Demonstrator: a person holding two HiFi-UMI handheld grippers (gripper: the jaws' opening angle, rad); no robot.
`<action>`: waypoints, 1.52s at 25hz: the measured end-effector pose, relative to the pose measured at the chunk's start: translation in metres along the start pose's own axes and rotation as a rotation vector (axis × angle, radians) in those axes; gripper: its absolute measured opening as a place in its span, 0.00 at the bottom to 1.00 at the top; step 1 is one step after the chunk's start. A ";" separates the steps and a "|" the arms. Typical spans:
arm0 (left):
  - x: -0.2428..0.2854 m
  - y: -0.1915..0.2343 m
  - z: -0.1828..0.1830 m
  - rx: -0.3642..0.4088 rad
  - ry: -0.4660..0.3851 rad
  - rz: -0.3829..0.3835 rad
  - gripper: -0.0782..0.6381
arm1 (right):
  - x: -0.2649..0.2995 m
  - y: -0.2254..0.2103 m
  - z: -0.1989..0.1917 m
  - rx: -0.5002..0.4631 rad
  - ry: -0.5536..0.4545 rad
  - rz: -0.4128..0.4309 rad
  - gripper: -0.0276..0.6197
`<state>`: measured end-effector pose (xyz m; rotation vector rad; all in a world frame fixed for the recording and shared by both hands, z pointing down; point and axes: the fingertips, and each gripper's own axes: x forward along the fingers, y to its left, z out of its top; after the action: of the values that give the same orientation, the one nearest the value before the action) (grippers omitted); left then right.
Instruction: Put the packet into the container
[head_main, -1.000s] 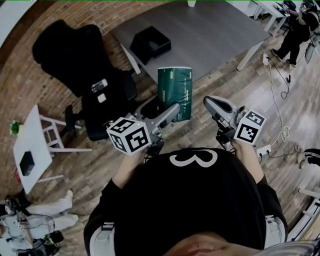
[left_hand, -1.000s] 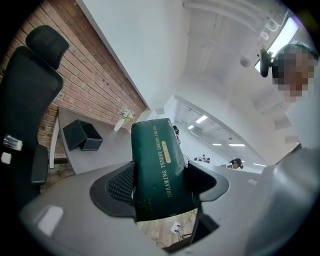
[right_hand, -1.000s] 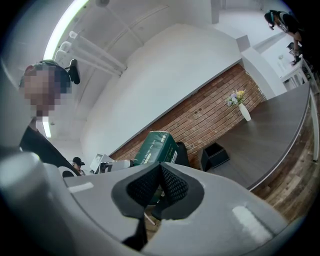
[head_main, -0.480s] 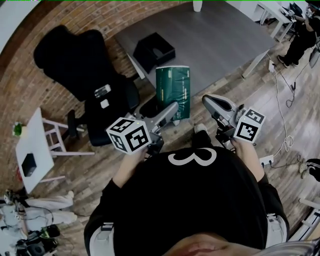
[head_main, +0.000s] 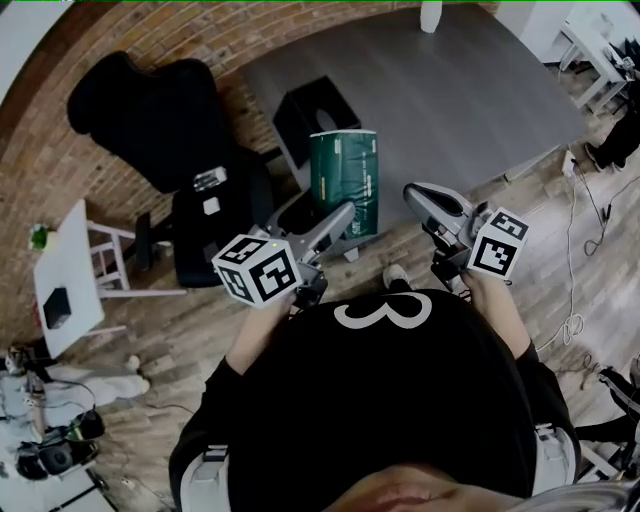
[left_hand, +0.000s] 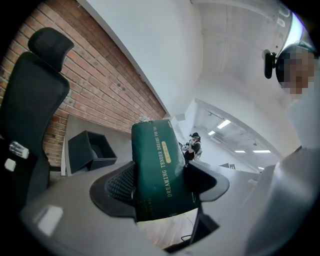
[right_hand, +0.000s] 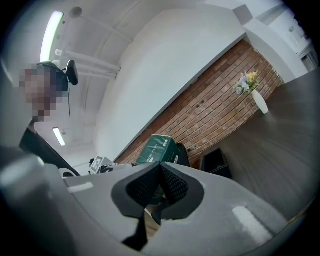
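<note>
My left gripper (head_main: 350, 222) is shut on the lower end of a dark green packet (head_main: 345, 180), holding it upright above the near edge of the grey table (head_main: 470, 90). In the left gripper view the green packet (left_hand: 159, 167) stands between the jaws with gold print down its face. The black open container (head_main: 317, 113) sits on the table's left end, just beyond the packet, and the container (left_hand: 90, 150) shows left of the packet in the left gripper view. My right gripper (head_main: 422, 195) hovers to the packet's right, jaws closed on nothing, and its view shows the packet (right_hand: 157, 149) and container (right_hand: 216, 162).
A black office chair (head_main: 170, 140) stands left of the table. A small white side table (head_main: 70, 285) with a dark object is at far left. A white vase (head_main: 432, 14) stands at the table's far edge. Cables (head_main: 590, 215) lie on the wooden floor at right.
The view has shifted so the table and container sit closer to me and further right. The packet stays gripped by my left gripper, now nearer the container.
</note>
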<state>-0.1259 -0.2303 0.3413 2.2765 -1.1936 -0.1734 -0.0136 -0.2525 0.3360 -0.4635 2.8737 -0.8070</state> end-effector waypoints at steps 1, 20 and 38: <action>0.009 0.004 0.002 -0.008 -0.007 0.012 0.60 | 0.002 -0.010 0.005 0.003 0.011 0.010 0.04; 0.148 0.061 0.087 -0.021 -0.160 0.253 0.59 | 0.013 -0.168 0.104 0.008 0.106 0.118 0.05; 0.163 0.129 0.101 0.032 -0.189 0.490 0.59 | 0.017 -0.215 0.079 0.055 0.141 0.118 0.05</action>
<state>-0.1577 -0.4591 0.3482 1.9533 -1.8225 -0.1848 0.0420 -0.4711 0.3809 -0.2370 2.9633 -0.9299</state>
